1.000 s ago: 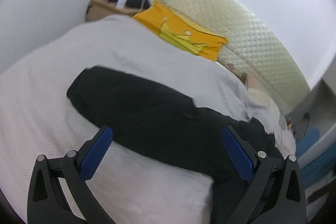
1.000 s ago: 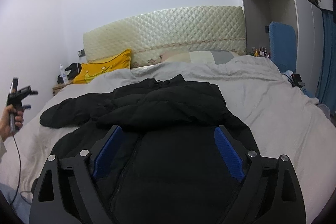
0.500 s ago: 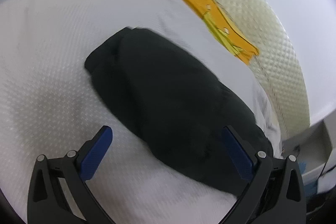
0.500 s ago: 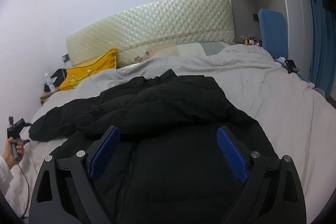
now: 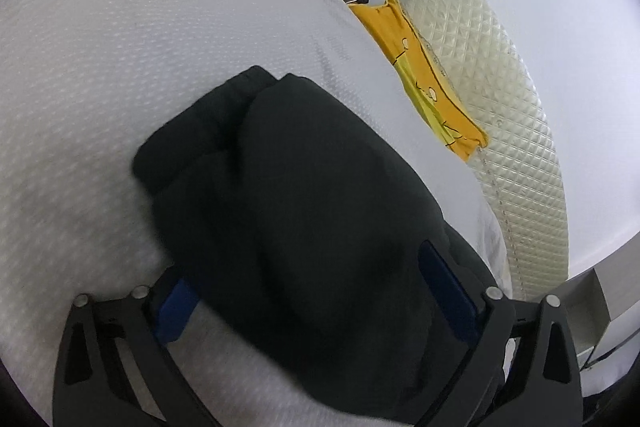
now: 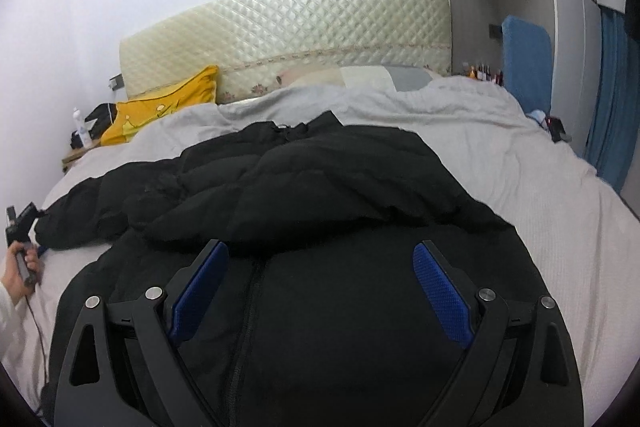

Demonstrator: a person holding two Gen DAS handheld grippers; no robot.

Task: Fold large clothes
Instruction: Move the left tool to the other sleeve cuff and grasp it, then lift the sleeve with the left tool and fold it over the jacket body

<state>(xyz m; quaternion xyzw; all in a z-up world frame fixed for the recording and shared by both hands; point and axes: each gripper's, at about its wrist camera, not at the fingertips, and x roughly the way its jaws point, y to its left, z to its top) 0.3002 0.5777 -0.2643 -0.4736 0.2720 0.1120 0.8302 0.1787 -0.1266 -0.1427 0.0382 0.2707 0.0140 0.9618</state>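
A puffy black quilted jacket [image 6: 320,195] is spread flat on the dimpled white bedspread [image 5: 100,75]; its rounded sleeve [image 5: 288,195] is straddled by the wide-open left gripper [image 5: 308,283], nothing yet clamped; the right gripper [image 6: 320,279] is held wide open over the zippered front, empty.

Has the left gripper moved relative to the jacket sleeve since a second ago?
Yes. The left gripper has closed in on the black sleeve, which now sits between its open fingers; the yellow pillow has shifted toward the frame's upper right.
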